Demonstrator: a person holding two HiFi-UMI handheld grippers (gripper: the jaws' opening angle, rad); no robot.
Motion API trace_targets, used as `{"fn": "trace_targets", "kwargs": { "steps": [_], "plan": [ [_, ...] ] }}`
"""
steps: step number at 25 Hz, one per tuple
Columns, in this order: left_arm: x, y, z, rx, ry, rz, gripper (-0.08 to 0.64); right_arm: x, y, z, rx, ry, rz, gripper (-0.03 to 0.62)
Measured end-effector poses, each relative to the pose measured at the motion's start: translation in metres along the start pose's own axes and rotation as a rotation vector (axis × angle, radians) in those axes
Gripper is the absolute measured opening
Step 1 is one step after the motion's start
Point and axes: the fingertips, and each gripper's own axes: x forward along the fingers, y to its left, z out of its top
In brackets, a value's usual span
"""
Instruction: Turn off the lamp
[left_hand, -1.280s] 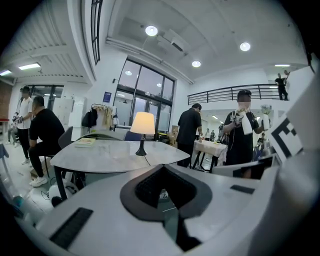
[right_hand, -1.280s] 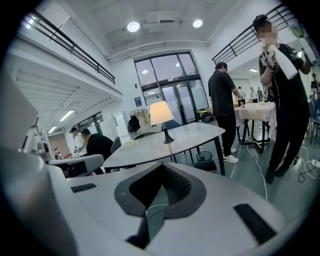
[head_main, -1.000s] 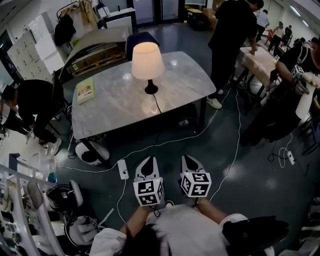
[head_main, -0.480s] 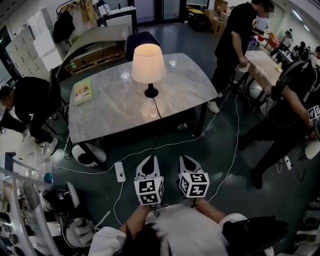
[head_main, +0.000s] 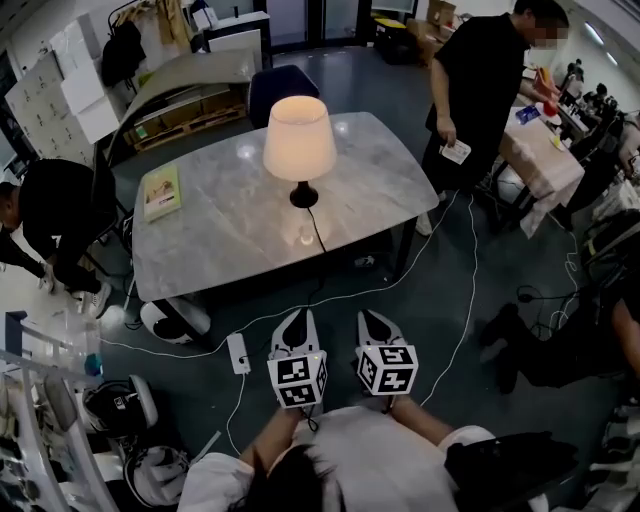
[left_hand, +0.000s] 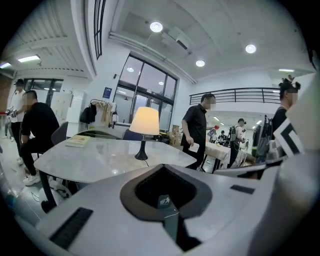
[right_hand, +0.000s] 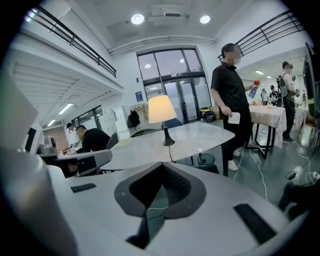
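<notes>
The lamp (head_main: 299, 138) is lit, with a cream shade and a black foot, and it stands near the middle of the grey marble table (head_main: 200, 240). Its black cord (head_main: 316, 228) runs off the table's near edge. Both grippers hang side by side over the dark floor, well short of the table and pointing towards it. My left gripper (head_main: 296, 322) is shut and holds nothing. So is my right gripper (head_main: 375, 320). The left gripper view has the lamp (left_hand: 144, 121) beyond the closed left gripper (left_hand: 162, 167). The right gripper view has the lamp (right_hand: 161, 109) beyond the closed right gripper (right_hand: 161, 165).
A book (head_main: 161, 190) lies on the table's left end. A person in black (head_main: 480, 90) stands at the table's right end; another (head_main: 50, 215) bends down at its left. White cables and a power strip (head_main: 238, 352) lie on the floor ahead. A dark chair (head_main: 280, 82) stands behind the table.
Both grippers have come forward towards the table, still shut and side by side. The standing person in black has turned and stepped nearer the table's right end.
</notes>
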Motion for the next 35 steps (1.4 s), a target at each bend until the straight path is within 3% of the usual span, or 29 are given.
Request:
{"fn": "trace_targets", "kwargs": {
  "steps": [24,35],
  "plan": [
    [0.118,0.073,0.051,-0.029,0.006,-0.057,0.006,0.124,0.012,0.065,-0.01,0.012,-0.05,0.0],
    [0.148,0.091,0.039,-0.04,0.055,-0.071,0.006,0.156,0.006,0.059,0.021,0.051,-0.075,-0.001]
  ]
}}
